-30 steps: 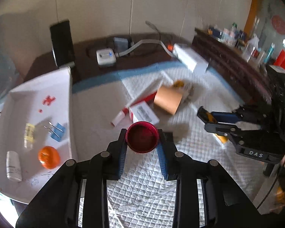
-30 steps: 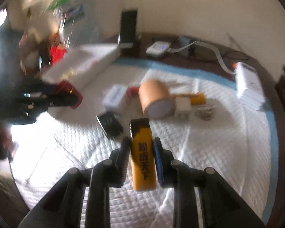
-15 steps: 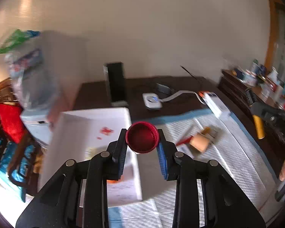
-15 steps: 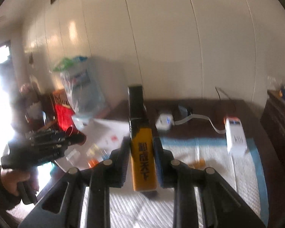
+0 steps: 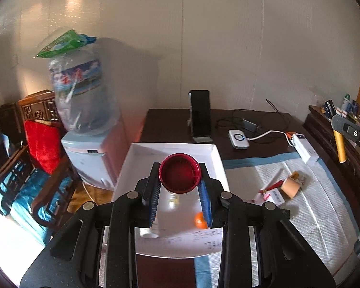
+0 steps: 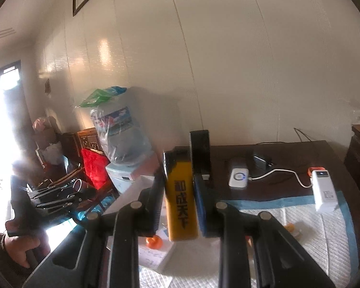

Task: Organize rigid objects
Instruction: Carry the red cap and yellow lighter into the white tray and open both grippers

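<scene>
Left hand-held gripper (image 5: 180,187): pinching one red cap (image 5: 179,175), raised above the white tray (image 5: 175,147).
Right hand-held gripper (image 6: 180,206): clamped on one yellow lighter (image 6: 182,194) — upright, black top, held over the tray's near corner.
White tray: one orange ball (image 5: 200,220), one white bottle (image 5: 150,232) lying at the near edge, one small pale vial, blurred.
Quilted pad (image 5: 312,216): one tan cylinder (image 5: 291,187), one white box (image 5: 277,196) — close together.
Surface (image 5: 228,120): one white power bank (image 5: 303,147), one black phone (image 5: 200,115) upright.
</scene>
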